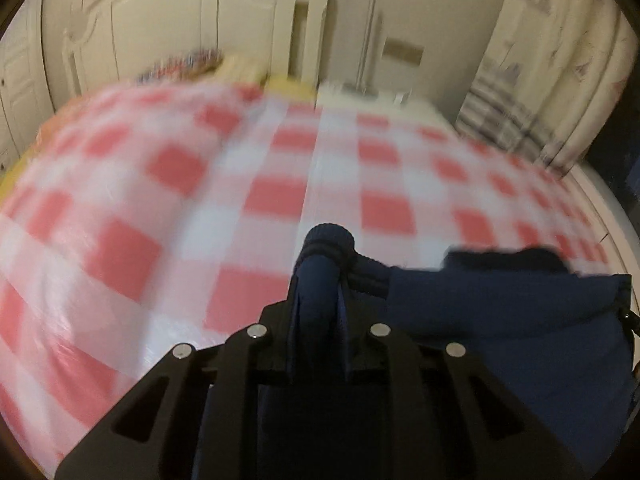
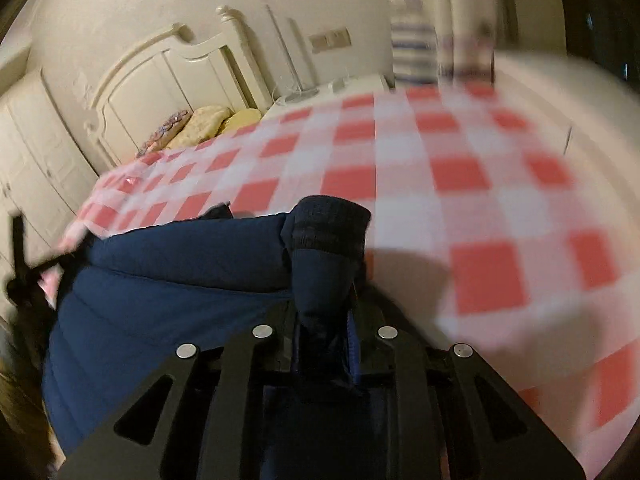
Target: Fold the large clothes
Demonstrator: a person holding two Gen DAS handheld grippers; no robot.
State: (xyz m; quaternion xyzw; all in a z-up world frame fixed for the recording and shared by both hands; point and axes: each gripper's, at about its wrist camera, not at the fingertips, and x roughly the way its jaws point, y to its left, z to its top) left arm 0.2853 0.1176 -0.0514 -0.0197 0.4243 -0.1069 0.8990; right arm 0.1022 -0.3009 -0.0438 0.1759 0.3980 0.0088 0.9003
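A navy padded jacket point(image 1: 500, 312) hangs over a bed covered with a red and white checked sheet point(image 1: 200, 200). My left gripper point(image 1: 318, 304) is shut on a sleeve end; its ribbed knit cuff point(image 1: 330, 238) sticks out past the fingers. My right gripper point(image 2: 324, 308) is shut on the other sleeve end, with its ribbed cuff point(image 2: 330, 222) sticking out. The jacket body point(image 2: 160, 300) spreads to the left in the right wrist view, above the checked sheet point(image 2: 460, 184). Both views are blurred.
A cream carved headboard point(image 2: 168, 76) stands at the bed's far end with several pillows point(image 2: 208, 122) against it. Cream wardrobe doors point(image 2: 36, 160) are at the left. A pale curtain point(image 1: 560, 80) hangs at the right. A white bedside surface point(image 2: 344, 84) stands by the wall.
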